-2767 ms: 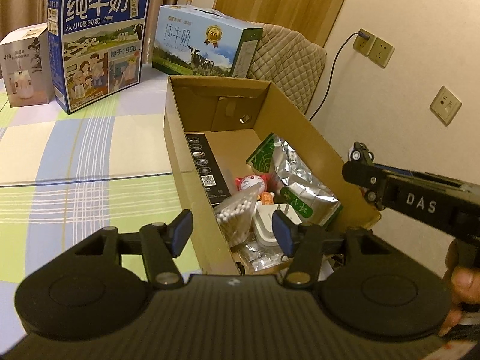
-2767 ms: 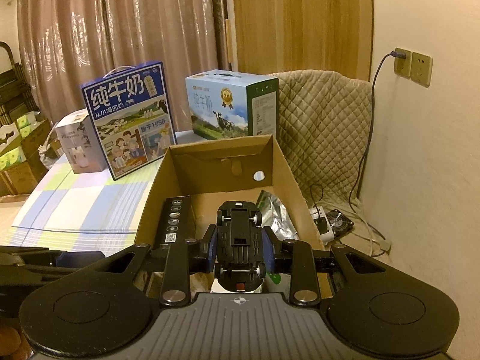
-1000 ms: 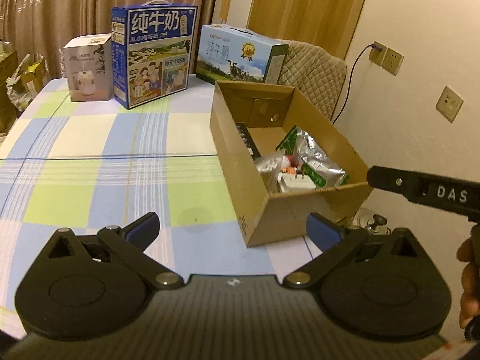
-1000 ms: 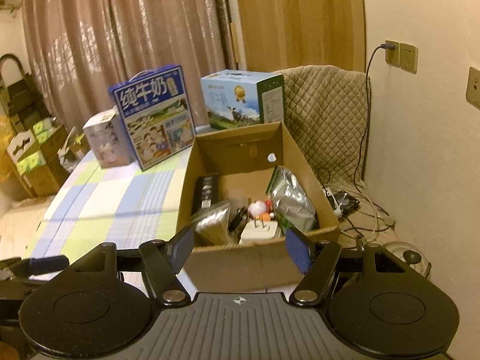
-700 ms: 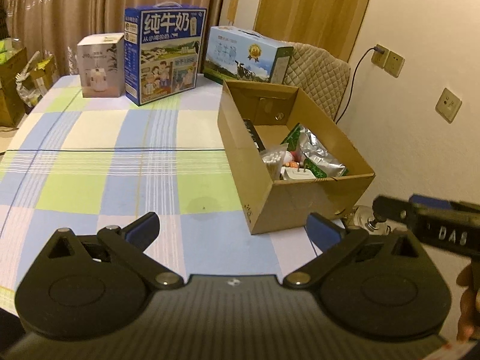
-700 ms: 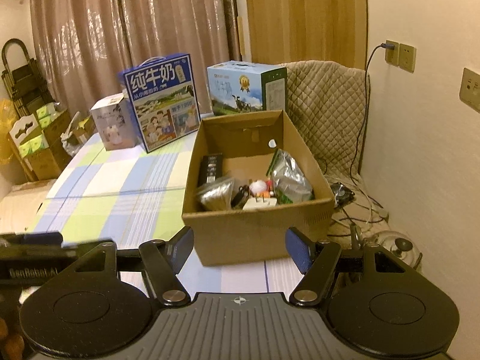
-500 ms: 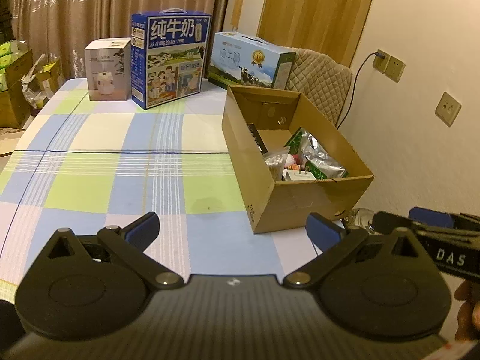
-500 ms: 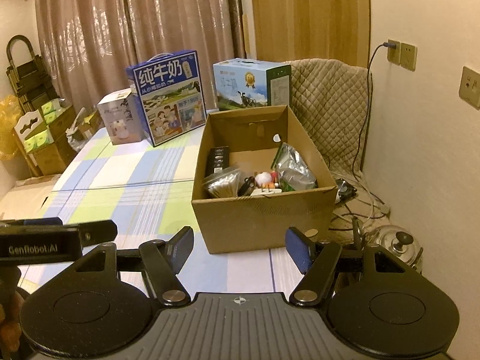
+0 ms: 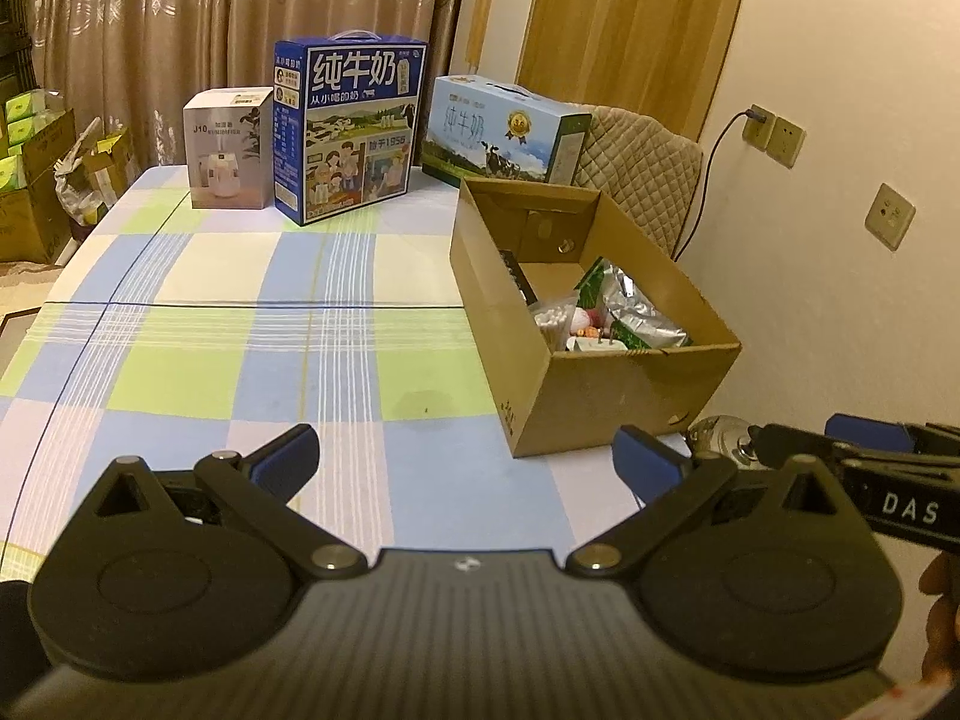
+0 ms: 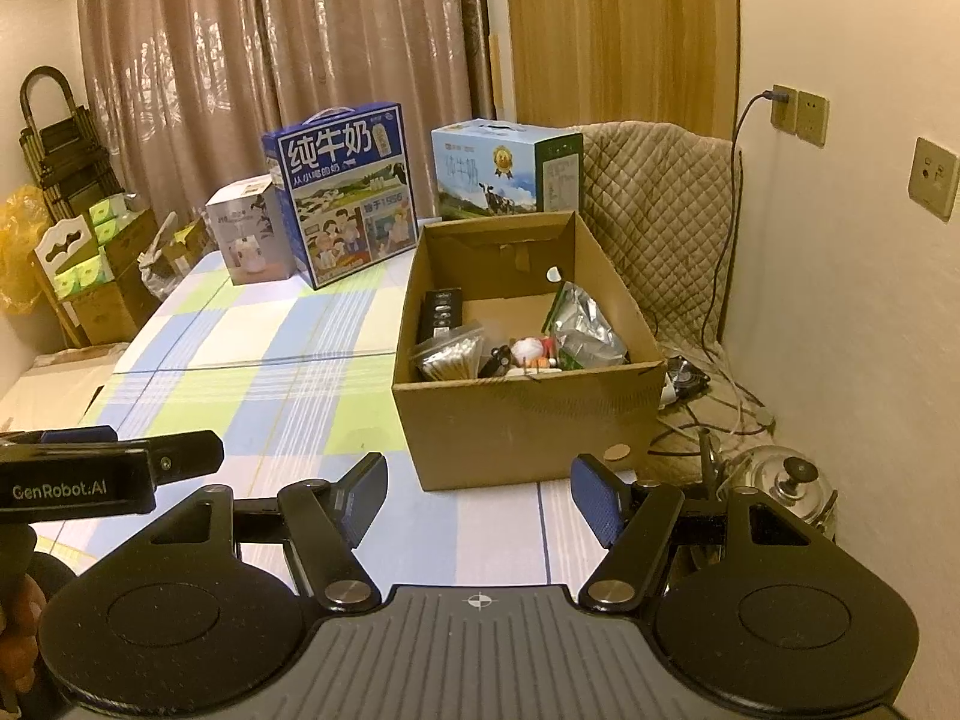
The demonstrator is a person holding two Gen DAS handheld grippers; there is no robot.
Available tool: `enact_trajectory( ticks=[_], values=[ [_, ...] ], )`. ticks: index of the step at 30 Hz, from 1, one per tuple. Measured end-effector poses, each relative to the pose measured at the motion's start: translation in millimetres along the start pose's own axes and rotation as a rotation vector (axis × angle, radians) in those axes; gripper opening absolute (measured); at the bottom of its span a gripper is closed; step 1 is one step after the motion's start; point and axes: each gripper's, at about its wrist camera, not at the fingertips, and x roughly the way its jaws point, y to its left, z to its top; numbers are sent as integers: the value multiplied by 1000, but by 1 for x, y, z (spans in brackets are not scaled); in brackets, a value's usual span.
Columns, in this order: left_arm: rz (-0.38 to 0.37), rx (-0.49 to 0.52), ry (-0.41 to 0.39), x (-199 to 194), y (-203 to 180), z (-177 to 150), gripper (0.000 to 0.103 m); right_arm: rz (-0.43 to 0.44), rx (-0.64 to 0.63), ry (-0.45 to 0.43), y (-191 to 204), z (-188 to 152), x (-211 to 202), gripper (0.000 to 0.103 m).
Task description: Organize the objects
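So both grippers are held back off the near edge of the table (image 9: 210, 360), which is covered in a blue, green and white checked cloth. The left gripper (image 9: 468, 462) is seen with its blue-padded fingers (image 9: 288, 459) spread wide apart and nothing between them, just bare cloth underneath. Same story for the right gripper (image 10: 477, 495): blue pads (image 10: 594, 501) parted, nothing gripped, hovering over the table's near edge in front of the cardboard box (image 10: 528, 420). The box is parked along the right edge of the table, toward the near right corner, open at the top. Inside it a bag of cotton swabs (image 10: 450, 354) is tucked into the near left corner, a black flat package (image 10: 441, 312) is leaned on the left wall, a silver and green foil pouch (image 10: 582, 327) is lying on the right side, and a small white and red toy (image 10: 528, 351) is wedged in the middle, next to something small and black that can't be made out properly. Along the far edge, a white appliance box (image 9: 228, 150), a tall blue milk carton case (image 9: 351, 126) and a lighter blue milk case (image 9: 504, 132) are lined up. A quilted chair (image 10: 660, 222) is pushed up near the far right corner, and a metal kettle (image 10: 786, 486) is left on the floor past the right edge.
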Motion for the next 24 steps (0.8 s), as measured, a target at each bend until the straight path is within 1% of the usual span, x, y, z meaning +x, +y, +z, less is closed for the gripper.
enact_trajectory(
  ticks=[9, 24],
  values=[
    [9, 14, 3, 0, -3, -10, 102, 2, -14, 10, 3, -4, 1, 65],
    [20, 21, -4, 0, -3, -12, 102, 5, -9, 11, 3, -8, 1, 65]
  ],
)
